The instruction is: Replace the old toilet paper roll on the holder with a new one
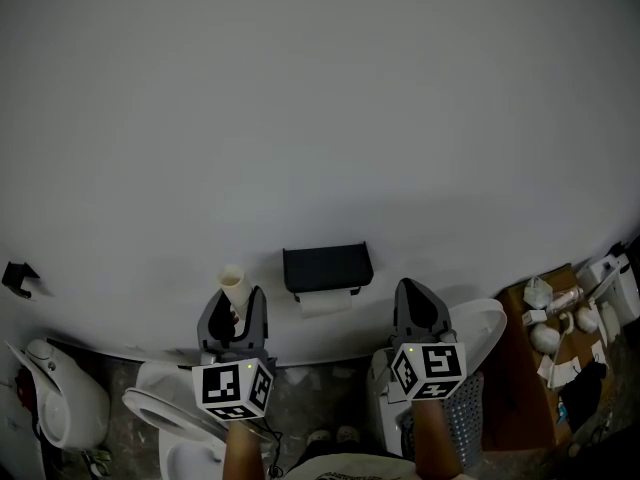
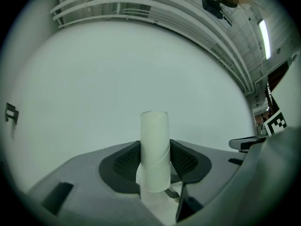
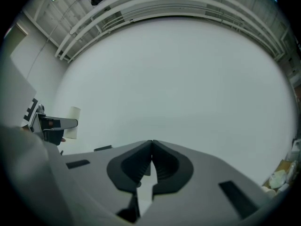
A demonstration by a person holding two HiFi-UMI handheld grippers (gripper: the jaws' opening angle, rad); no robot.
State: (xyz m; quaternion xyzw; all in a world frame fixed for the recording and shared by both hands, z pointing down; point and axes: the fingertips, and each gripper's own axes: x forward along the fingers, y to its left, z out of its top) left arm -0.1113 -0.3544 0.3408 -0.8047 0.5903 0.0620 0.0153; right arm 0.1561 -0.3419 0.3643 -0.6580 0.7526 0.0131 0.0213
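A black toilet paper holder (image 1: 327,267) hangs on the white wall, with a strip of white paper (image 1: 326,304) showing under it. Left of the holder, my left gripper (image 1: 233,310) is shut on a bare cardboard tube (image 1: 232,285), which stands upright between the pads (image 2: 182,161). In the left gripper view the tube (image 2: 154,147) rises well above the jaws. My right gripper (image 1: 419,296) is to the right of the holder, a little below it, and its jaws are shut with nothing between them (image 3: 151,149). The tube (image 3: 74,121) also shows at the left of the right gripper view.
A white toilet (image 1: 160,413) stands below my left gripper, and another white fixture (image 1: 62,400) is at the far left. A raised white lid (image 1: 482,330) is beside my right gripper. A brown surface (image 1: 525,393) with several small items is at the right. A black hook (image 1: 18,277) is on the wall.
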